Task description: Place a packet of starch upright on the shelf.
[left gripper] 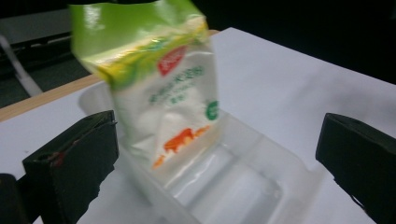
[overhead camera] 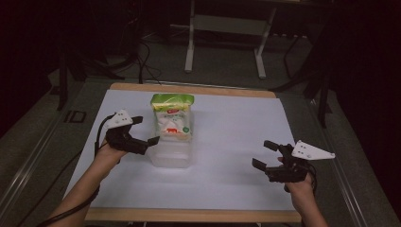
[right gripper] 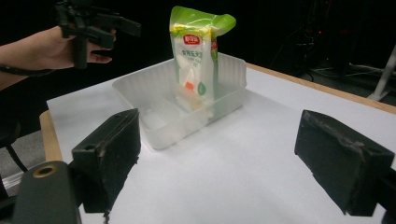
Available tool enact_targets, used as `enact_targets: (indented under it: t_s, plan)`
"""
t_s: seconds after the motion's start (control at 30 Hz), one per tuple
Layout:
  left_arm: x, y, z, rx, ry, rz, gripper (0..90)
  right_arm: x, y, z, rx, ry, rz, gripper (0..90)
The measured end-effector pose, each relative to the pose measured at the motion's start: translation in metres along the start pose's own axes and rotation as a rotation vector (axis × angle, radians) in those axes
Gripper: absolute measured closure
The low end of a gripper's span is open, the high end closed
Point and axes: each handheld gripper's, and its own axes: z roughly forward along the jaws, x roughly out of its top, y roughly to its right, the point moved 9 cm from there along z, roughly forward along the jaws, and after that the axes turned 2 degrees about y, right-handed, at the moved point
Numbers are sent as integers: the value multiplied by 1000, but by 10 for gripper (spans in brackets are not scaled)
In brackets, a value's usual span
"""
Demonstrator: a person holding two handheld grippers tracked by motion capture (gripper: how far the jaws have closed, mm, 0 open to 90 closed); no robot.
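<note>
One green-and-white pouch (overhead camera: 172, 118) stands upright at the far end of one clear plastic tub (overhead camera: 172, 155), left of centre on the white tabletop (overhead camera: 236, 156). The left tongs (overhead camera: 142, 131) gape open just left of the tub, holding nothing; the right tongs (overhead camera: 265, 154) gape open and empty well apart at the near right. The tall pouch could topple if bumped, and the light tub could slide.
</note>
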Motion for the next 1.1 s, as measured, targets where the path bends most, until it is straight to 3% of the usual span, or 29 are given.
enact_targets:
  t_s: [0.23, 0.47, 0.67, 0.9, 1.1]
  plan:
    - [-1, 37, -5, -46, 33, -6, 0, -5, 0, -1, -7, 1, -3, 142]
    - [3, 78, -4, -137, 70, 41, 0, -9, -1, -2, -8, 11, 0, 142]
    - [2, 108, 6, -212, 61, 67, 0, -13, -3, -1, 0, 8, 5, 142]
    - [-8, 127, 21, -244, 50, 119, 0, -21, -4, 0, 5, -4, 28, 142]
    - [-15, 131, 30, -265, 49, 97, 0, -29, -4, 3, -2, -24, 23, 142]
